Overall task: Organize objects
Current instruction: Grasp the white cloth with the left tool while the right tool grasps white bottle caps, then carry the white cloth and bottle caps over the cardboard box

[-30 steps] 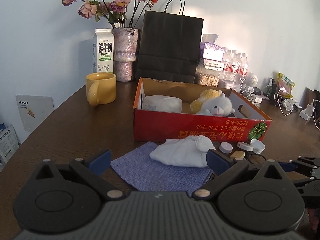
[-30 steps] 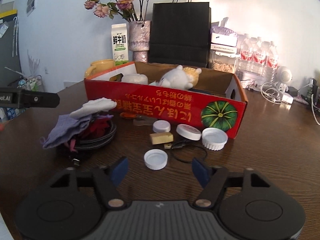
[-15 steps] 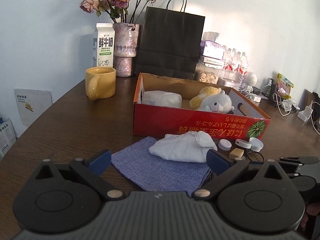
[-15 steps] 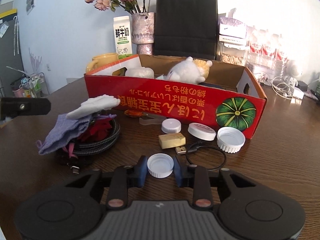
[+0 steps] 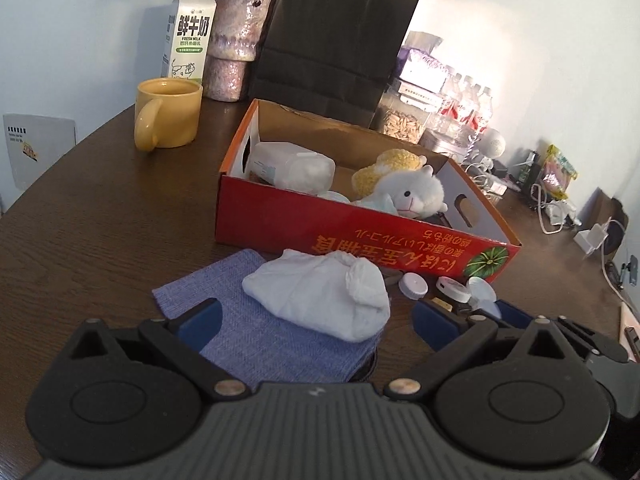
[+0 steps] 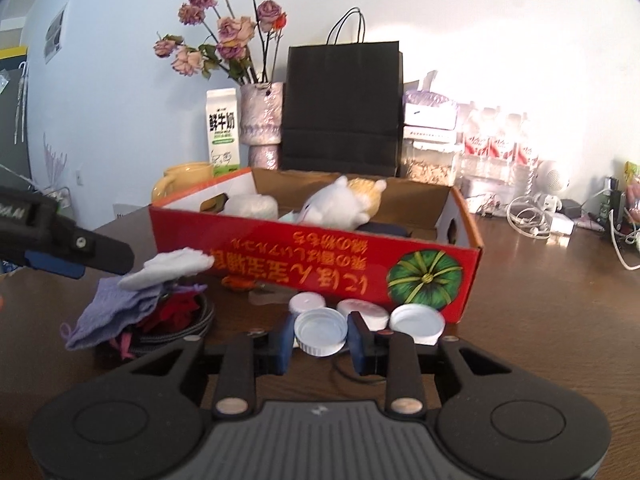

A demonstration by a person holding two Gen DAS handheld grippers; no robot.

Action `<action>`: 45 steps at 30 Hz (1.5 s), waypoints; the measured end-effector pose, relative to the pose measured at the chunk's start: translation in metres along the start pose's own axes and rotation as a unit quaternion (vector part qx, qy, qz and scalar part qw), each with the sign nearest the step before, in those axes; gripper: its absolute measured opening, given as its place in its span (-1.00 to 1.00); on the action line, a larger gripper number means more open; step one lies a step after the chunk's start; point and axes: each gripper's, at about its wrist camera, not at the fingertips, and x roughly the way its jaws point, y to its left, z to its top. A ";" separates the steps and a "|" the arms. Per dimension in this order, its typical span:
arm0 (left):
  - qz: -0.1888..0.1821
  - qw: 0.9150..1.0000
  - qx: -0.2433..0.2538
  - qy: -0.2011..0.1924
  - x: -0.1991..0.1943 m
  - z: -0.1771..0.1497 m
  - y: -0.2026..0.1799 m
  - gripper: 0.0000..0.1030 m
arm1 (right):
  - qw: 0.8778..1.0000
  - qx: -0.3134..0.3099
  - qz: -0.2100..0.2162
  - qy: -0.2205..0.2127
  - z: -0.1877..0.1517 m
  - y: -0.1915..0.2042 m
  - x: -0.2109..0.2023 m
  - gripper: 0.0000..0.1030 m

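Through the left wrist view we hold the left gripper (image 5: 316,314) low over the dark wooden surface (image 5: 100,216), its blue fingers (image 5: 199,319) spread wide with nothing pinched between them. Ahead of them a white bundled cloth (image 5: 320,292) lies on a blue woven cloth (image 5: 260,328), just in front of the red cardboard box (image 5: 360,236). Inside the box sit a white plush toy (image 5: 412,194) against a yellow one and a translucent plastic container (image 5: 292,168). Several white caps (image 5: 414,285) lie by the box's front right corner. Behind stand a yellow mug (image 5: 170,114), a milk carton (image 5: 188,38) and a black paper bag (image 5: 332,44). Turning to the right wrist view, our right gripper (image 6: 320,334) has its fingers pinching a white bottle cap (image 6: 320,330) from both sides, raised in front of the red box, with the other caps behind it. To the left, the cloth pile rests on a coiled cable (image 6: 176,328).
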 end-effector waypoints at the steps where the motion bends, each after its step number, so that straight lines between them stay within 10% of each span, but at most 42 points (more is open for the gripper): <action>1: 0.004 1.000 0.000 0.007 0.004 0.003 -0.002 1.00 | 1.000 0.001 -0.004 -0.004 0.001 -0.004 0.000 -0.47; 21: 0.067 0.989 -0.093 0.089 0.067 0.018 -0.009 1.00 | 0.999 0.040 -0.015 -0.011 0.001 -0.052 0.007 -0.47; 33: 0.029 0.993 -0.106 0.043 0.039 0.009 0.008 0.46 | 0.999 0.035 -0.015 -0.011 -0.001 -0.049 0.005 -0.46; 45: 0.023 0.999 -0.013 -0.019 -0.004 -0.005 0.005 0.43 | 0.999 0.032 -0.020 -0.013 -0.002 -0.048 0.004 -0.46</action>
